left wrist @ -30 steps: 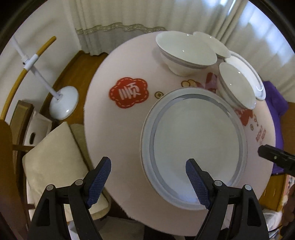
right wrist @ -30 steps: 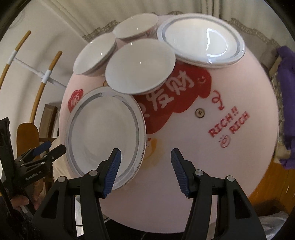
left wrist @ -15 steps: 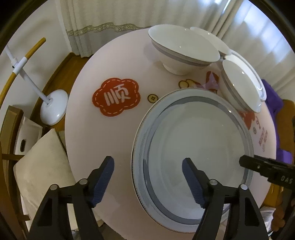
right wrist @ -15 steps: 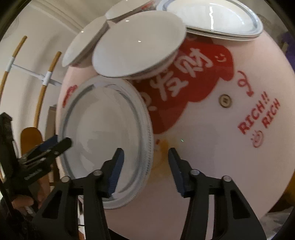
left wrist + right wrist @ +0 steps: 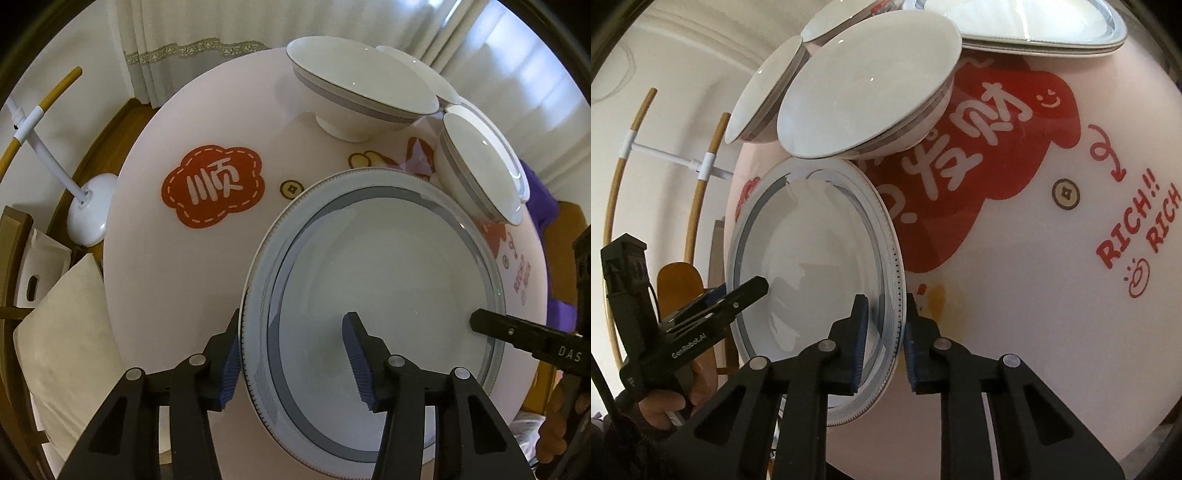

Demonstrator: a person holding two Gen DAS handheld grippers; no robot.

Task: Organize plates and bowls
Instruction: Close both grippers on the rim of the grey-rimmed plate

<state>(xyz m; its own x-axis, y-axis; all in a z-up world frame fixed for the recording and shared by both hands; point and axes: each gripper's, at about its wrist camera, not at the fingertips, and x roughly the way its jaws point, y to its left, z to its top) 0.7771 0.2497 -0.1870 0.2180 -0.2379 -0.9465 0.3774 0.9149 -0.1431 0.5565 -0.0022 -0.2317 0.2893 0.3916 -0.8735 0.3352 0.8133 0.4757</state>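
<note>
Both my jaws just closing on big plate (image 5: 388, 295): right gripper (image 5: 882, 332) pinches rim; left gripper (image 5: 291, 354) straddles opposite rim, not clamped.

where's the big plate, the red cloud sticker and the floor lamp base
big plate (image 5: 399, 295): left wrist view, on its flat centre
red cloud sticker (image 5: 213, 184): left wrist view, on the white character in its middle
floor lamp base (image 5: 92, 210): left wrist view, on the top of the white dome
</note>
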